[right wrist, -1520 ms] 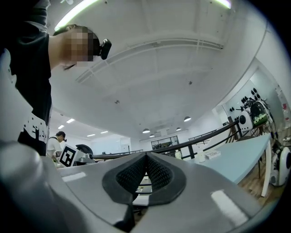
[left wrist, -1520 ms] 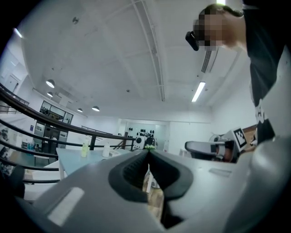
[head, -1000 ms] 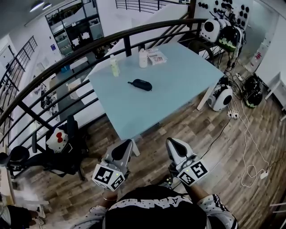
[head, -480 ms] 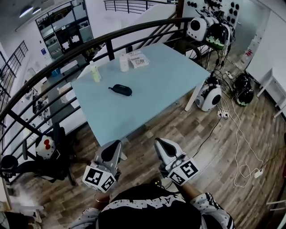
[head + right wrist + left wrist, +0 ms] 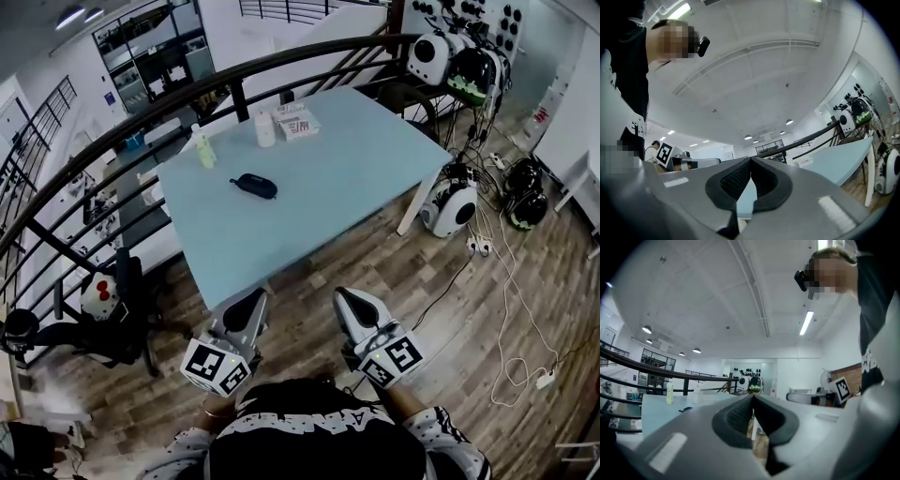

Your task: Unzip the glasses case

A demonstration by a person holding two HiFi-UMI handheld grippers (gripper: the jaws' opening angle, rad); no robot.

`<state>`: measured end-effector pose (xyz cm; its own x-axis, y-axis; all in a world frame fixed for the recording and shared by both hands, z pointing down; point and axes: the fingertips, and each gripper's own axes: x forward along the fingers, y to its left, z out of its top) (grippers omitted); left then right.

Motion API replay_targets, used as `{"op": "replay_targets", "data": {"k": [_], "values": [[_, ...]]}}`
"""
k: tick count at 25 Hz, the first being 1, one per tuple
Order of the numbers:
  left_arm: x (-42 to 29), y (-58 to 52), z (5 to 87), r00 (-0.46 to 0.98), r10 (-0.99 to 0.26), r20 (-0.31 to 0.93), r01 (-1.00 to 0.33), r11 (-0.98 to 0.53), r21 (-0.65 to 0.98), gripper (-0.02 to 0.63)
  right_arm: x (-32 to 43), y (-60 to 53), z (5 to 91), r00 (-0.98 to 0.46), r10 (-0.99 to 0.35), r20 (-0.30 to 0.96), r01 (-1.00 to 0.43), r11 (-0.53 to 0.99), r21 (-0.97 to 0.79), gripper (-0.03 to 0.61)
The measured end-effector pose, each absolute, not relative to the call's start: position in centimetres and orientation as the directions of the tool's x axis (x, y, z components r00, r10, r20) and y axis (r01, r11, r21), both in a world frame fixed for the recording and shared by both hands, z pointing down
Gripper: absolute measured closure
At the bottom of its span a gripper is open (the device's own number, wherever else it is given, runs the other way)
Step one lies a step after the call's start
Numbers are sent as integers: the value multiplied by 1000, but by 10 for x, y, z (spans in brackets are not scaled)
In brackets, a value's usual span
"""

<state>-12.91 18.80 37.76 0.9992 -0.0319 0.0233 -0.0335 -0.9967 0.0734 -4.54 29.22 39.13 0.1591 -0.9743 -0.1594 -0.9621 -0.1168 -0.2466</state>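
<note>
on the pale blue desk (image 5: 356,159) stand one dark glasses case (image 5: 253,186), one greenish bottle (image 5: 204,150) and one white bottle (image 5: 265,129) (both upright), while the left claw (image 5: 251,300) and right claw (image 5: 351,298) hang clenched, empty.

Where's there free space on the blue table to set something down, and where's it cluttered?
Bare: the near half of the table, between the glasses case and the front edge, and its right end. Crowded: the far edge by the railing, with green bottle, white bottle and packet.
</note>
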Motion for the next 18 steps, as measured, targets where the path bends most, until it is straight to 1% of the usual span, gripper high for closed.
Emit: {"op": "replay_targets", "data": {"k": [4, 9, 14, 18], "values": [[-128, 189, 382, 996, -70, 46, -73, -995, 64, 614, -37, 293, 399, 144, -978, -151, -960, -101, -261, 592], [-124, 184, 384, 994, -103, 46, -106, -993, 57, 614, -32, 288, 404, 113, -983, -143, -966, -75, -248, 592], [-112, 177, 389, 995, -96, 40, -98, -993, 66, 614, -21, 283, 401, 113, -984, -135, -969, -79, -234, 592], [-83, 168, 386, 997, -75, 10, -75, -993, 90, 614, 0, 280, 396, 134, -982, -131, -973, -106, -205, 592]]}}
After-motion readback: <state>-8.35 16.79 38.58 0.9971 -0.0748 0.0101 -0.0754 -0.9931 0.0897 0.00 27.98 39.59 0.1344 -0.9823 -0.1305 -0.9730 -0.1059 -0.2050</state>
